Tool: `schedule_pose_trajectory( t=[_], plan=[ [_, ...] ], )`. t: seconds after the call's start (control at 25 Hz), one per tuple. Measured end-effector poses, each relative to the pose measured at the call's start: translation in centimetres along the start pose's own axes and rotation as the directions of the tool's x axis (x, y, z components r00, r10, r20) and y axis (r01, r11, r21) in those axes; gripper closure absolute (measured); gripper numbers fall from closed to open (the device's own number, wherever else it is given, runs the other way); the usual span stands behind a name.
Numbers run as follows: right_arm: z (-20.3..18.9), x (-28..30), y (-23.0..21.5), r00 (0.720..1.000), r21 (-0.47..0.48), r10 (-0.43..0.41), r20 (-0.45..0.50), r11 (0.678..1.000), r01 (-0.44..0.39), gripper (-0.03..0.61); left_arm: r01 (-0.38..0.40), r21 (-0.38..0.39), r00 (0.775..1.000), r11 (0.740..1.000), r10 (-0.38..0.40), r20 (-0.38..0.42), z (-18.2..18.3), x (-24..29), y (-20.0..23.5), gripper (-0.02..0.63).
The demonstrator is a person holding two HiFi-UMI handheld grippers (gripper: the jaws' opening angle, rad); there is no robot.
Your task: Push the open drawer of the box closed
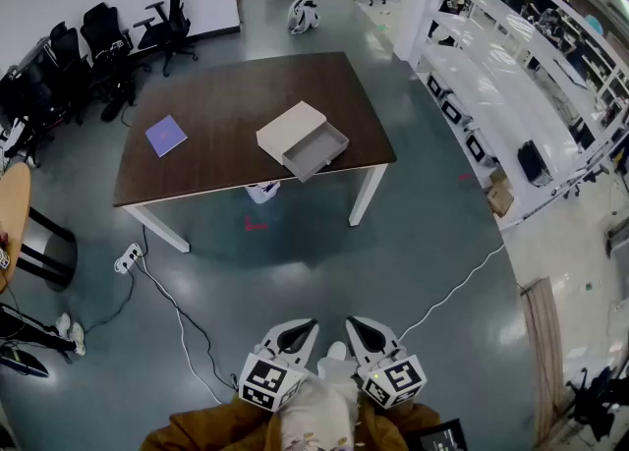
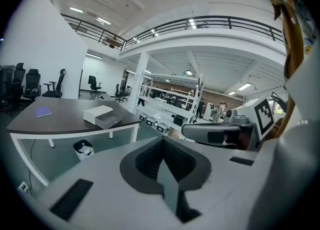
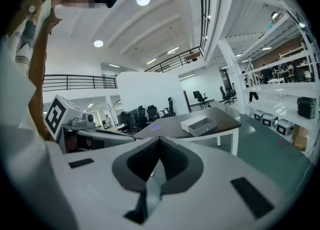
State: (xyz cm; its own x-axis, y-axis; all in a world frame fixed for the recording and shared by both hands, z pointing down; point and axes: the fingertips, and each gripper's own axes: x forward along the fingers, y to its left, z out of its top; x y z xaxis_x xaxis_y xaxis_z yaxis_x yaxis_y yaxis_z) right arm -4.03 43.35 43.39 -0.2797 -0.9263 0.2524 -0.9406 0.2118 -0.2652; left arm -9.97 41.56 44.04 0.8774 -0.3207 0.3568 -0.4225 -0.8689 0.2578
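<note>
- Hall floor is grey-green and open. A dark table [image 1: 216, 169] stands well ahead of the person, with shelving [image 1: 511, 66] to the right.
- The box [image 1: 291, 131] sits on the table's right half, set at a slant. Its drawer [image 1: 316, 151] is pulled out toward the near edge. The drawer's front corner is close to that edge, not far from the near right corner.
- Risk: the box looks light and nothing anchors it. A push on the drawer front alone would likely slide the whole box toward the far edge instead of seating the drawer. Nothing braces its back.
- Risk: contact off-centre with narrow tips could skew the drawer in its slot, or the tips could slip off the front.
- A purple notebook [image 1: 165, 135] lies on the table's left half, well apart from the box and out of the way.
- Risk: a white cable [image 1: 177, 316] trails across the floor between person and table. It could snag a foot on the approach.
- The left hand-held gripper [image 1: 298, 331] and right hand-held gripper [image 1: 362, 331] are low, close to the body and side by side. Each has its jaws pressed together with nothing between them.
- The box lies ahead of both, well apart, with a stretch of floor and the table's near edge between.
</note>
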Motion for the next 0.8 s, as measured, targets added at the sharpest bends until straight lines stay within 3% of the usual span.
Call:
schedule_pose_trajectory(
  t=[0.64, 0.8],
  plan=[
    [-0.3, 0.9, -1.9, 0.999, 0.045, 0.047, 0.011, 0.998, -0.047, 0.572, -0.019, -0.014, 0.999, 1.0, 0.019, -0.047, -0.8, 2.5, 0.2, 0.609],
    [-0.4, -0.2, -4.2, 0.998, 0.052, 0.056, 0.008, 0.997, -0.056, 0.572, -0.027, -0.009, 0.998, 1.0, 0.026, -0.057, -0.4, 4.3, -1.1, 0.609]
  ],
)
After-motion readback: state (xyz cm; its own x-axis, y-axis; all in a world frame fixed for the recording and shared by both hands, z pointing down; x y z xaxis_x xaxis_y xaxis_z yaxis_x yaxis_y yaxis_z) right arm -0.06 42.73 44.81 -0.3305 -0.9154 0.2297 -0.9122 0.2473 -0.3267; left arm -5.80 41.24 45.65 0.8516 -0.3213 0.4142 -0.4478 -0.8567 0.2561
